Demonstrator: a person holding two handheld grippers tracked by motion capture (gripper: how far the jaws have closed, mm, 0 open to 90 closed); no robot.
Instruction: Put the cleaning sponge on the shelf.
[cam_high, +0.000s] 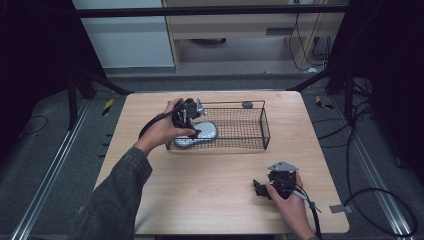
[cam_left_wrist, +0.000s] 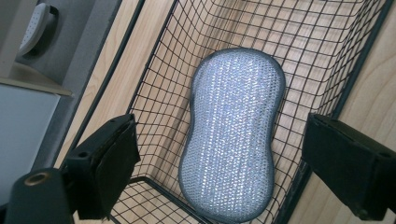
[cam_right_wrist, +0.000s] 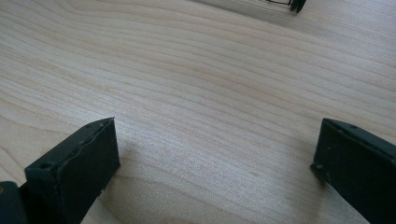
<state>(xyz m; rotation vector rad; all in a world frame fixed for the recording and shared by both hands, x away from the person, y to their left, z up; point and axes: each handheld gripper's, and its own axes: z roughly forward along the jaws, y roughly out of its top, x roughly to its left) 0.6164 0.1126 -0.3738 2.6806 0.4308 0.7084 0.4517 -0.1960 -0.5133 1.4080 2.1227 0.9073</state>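
Observation:
A silver mesh scrubbing sponge (cam_high: 206, 132) lies flat at the left end of a black wire basket (cam_high: 265, 127) on the wooden table. My left gripper (cam_high: 193, 128) hangs just over that end of the basket. In the left gripper view the sponge (cam_left_wrist: 233, 135) rests on the basket floor between the wide-apart jaws, untouched, and my left gripper (cam_left_wrist: 224, 140) is open. The basket wall (cam_left_wrist: 154, 84) rises beside the left jaw. My right gripper (cam_high: 258, 189) rests low near the table's front right. It is open over bare wood (cam_right_wrist: 215, 140) with nothing between its fingers.
A small dark grey oval object (cam_high: 247, 104) sits at the basket's far rim. A basket corner (cam_right_wrist: 295, 4) shows at the top of the right gripper view. Bare tabletop (cam_high: 210, 185) spreads in front of the basket. Cables lie on the floor to the right (cam_high: 380, 200).

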